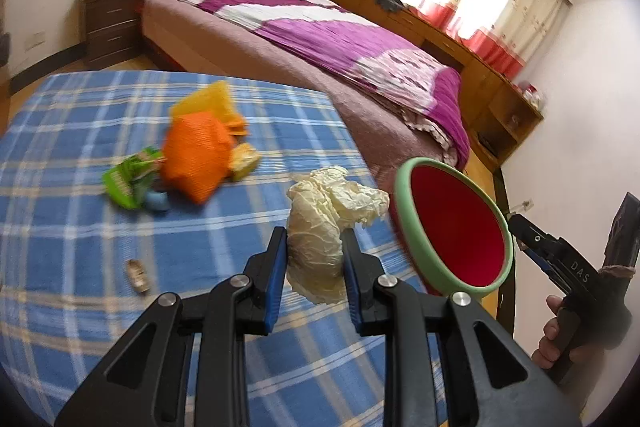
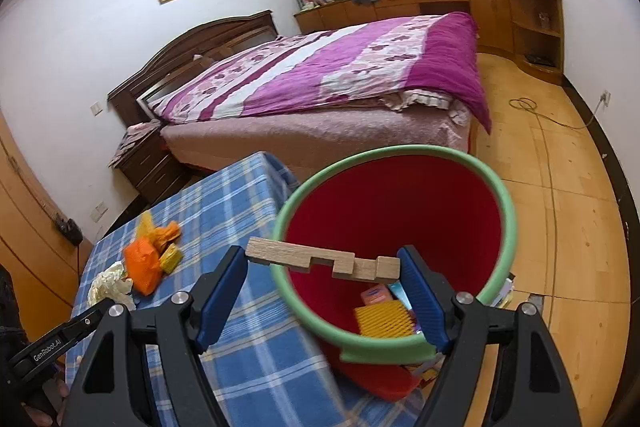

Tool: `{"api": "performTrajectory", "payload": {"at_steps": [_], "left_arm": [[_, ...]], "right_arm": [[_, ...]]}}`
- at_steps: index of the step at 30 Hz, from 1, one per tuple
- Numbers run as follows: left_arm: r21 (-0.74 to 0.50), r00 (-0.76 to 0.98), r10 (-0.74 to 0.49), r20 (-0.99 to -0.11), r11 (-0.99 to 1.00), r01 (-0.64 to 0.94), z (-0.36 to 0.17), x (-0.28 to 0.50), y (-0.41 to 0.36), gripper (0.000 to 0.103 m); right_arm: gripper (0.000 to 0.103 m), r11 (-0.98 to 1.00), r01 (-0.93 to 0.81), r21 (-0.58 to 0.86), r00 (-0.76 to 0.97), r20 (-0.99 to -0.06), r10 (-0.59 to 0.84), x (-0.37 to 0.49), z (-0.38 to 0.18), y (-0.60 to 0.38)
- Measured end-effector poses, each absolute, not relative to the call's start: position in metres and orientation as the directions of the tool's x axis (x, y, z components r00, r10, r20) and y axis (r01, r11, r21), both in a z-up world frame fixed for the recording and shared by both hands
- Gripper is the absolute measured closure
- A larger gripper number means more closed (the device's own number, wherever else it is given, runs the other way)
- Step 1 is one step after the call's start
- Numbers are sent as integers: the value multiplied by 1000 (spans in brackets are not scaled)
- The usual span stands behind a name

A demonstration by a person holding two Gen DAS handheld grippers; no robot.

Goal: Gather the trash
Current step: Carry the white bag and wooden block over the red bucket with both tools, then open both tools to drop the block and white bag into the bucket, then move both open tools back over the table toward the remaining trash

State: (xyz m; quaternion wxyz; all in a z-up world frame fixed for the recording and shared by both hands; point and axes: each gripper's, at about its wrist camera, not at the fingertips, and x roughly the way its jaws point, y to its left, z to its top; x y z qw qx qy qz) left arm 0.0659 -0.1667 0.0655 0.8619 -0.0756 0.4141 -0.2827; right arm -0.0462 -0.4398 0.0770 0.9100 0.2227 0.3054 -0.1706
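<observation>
A blue plaid tablecloth (image 1: 80, 227) carries an orange bag (image 1: 196, 159) and green wrapper (image 1: 128, 179). A red bin with a green rim (image 2: 394, 227) stands at the table edge. The right gripper (image 2: 324, 267) clamps a notched wooden block (image 2: 320, 259) over the bin; the left gripper (image 1: 316, 247) clamps crumpled paper (image 1: 328, 211).
</observation>
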Motion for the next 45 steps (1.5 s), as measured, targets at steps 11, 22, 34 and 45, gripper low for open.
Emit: {"api": "performTrajectory", "payload": {"at_steps": [11,22,34,45], "left_arm": [[-327,426,-607,-671,758,564,69,70,-255,76],[-312,339,-624,-705,701,642,48,72,-322,76],[-338,308,-636,-707,687,644,38,71,-331,66],[-348,351,-627,-695,721,600,46,68,-299,66]], "right_arm": [[24,794,505,337,737,-647,-194,-54,58,-489],[24,754,538,377,724,-664,-185,-55,35,-519],[20,738,541,403,726,-668,-167,-53,22,-528],[20,751,536,387,729,-661,-179,-58,28,-514]]}}
